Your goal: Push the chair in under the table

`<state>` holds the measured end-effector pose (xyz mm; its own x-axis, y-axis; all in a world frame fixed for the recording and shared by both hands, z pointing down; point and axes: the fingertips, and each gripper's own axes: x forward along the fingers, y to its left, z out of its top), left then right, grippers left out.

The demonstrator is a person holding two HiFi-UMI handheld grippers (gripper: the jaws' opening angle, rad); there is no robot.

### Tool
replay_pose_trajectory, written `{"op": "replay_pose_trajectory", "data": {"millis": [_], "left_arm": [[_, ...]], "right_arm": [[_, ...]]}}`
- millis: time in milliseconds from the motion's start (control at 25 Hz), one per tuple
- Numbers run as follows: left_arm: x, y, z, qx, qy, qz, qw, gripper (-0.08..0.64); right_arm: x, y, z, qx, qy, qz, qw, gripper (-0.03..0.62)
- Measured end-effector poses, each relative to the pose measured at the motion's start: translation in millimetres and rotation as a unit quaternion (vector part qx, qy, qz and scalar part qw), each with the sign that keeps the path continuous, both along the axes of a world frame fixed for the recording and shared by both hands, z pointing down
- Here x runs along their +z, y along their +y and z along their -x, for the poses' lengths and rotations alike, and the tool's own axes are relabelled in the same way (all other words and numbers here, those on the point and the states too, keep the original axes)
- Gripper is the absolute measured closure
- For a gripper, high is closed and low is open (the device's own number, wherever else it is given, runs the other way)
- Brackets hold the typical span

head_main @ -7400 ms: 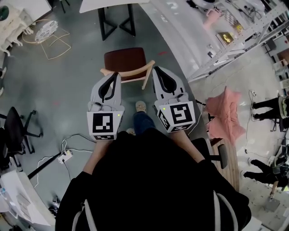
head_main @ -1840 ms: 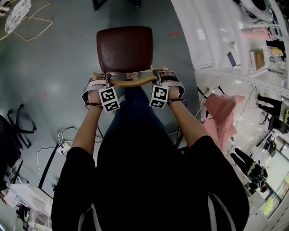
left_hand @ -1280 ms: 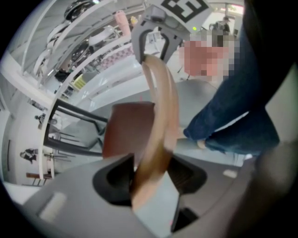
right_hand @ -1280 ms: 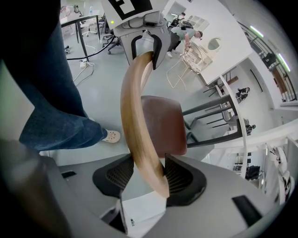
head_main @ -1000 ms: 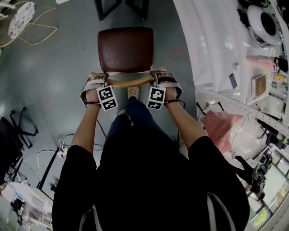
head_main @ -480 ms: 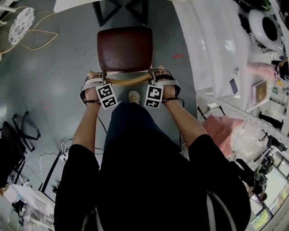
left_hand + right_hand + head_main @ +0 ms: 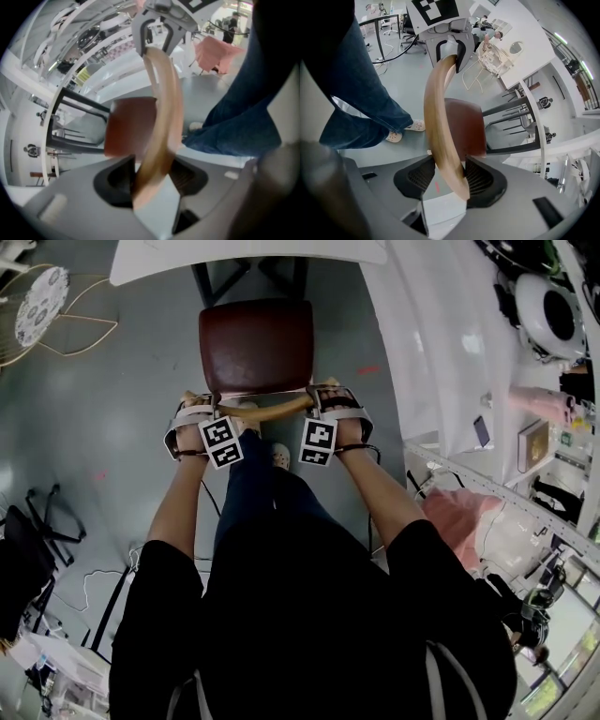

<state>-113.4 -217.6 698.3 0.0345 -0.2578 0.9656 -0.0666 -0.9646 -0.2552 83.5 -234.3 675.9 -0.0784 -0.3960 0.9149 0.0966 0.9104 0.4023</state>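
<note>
Left gripper grips the left end of the chair's curved wooden backrest, jaws pressed on the rail. The right gripper holds the right end in the same way. Both point steeply down. The chair stands on the grey floor facing the white table. Its brown seat is wholly in view, just short of the tabletop's near edge and in line with the table's black legs. The person's jeans-clad leg is close behind the backrest.
</note>
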Motion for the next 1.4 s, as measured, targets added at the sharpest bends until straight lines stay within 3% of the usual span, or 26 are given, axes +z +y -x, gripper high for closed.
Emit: {"op": "replay_pose_trajectory", "data": {"millis": [680,1400], "left_arm": [[1.0,-98.3,19.9,0.02,0.008,0.0,0.9998,0.337],[1.6,-149.9,31.5,0.044,0.019,-0.003,0.9989,0.339]], "right_arm": [[1.2,-92.5,19.0,0.029,0.017,0.002,0.999,0.399],[3.6,-140.2,30.2,0.055,0.043,-0.001,0.998,0.399]]}}
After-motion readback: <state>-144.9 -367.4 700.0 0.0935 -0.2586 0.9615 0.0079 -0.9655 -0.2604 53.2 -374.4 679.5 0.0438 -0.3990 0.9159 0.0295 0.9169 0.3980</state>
